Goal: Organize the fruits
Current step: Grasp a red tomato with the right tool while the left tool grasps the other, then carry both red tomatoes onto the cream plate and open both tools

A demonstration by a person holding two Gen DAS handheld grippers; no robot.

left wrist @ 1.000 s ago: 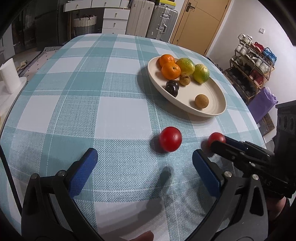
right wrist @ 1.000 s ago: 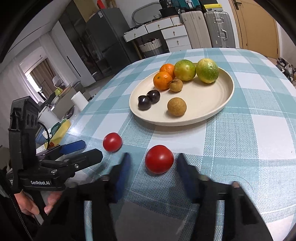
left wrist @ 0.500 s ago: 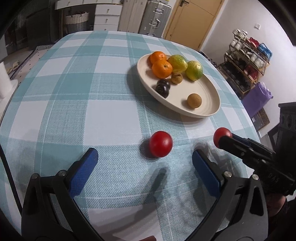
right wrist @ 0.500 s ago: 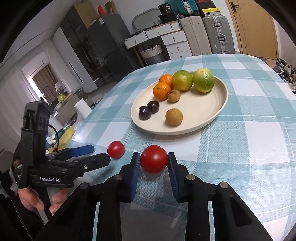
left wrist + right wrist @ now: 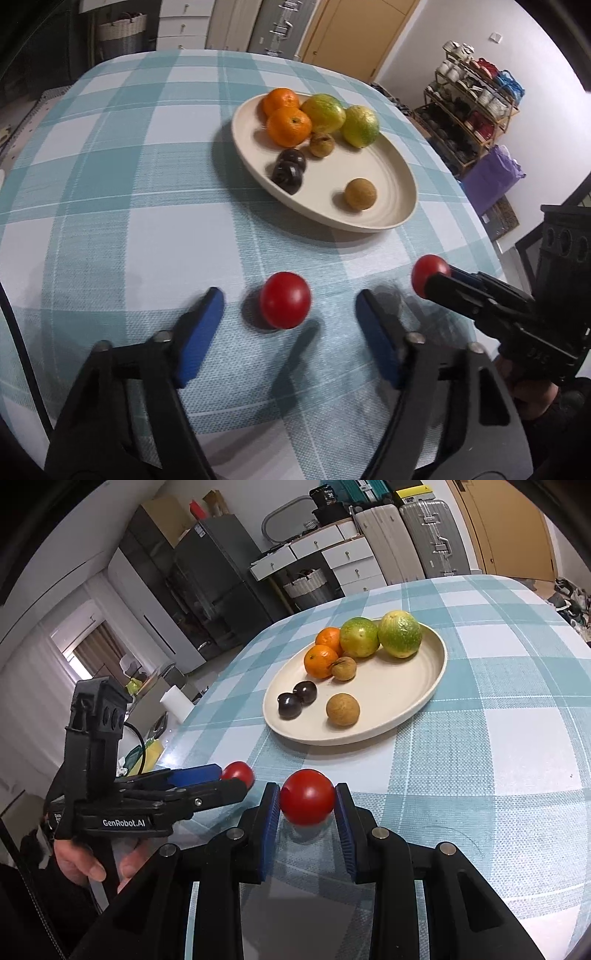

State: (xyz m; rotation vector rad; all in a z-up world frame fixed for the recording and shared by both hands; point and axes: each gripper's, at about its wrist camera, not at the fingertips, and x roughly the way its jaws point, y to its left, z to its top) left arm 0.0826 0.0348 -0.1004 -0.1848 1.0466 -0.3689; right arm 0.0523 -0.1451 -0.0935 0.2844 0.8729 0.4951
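Up close, the right claw is clenched on a smooth, glossy red tomato, its ribbed blue pads pressing both sides of the fruit just above the tabletop. Left of it, the left claw has just been closing; a second red tomato sits on the cloth between its blue pads, with a gap on each side, so nothing is gripped. In the right wrist view that claw's black body carries white lettering, "GenRobot.AI", and a person's hand wraps its handle. Both claws have matte black plastic arms with round silver rivets.

Beyond them, the tabletop is covered in a woven cloth of teal and white checks. On it rests a shallow oval plate, cream coloured and matte. It holds two bright oranges, two mottled green and yellow citrus fruits, two small dark glossy plums touching each other, and two small round brown fruits with rough skin.

Behind the tabletop stand white drawers, ribbed silver suitcases and a woven basket.
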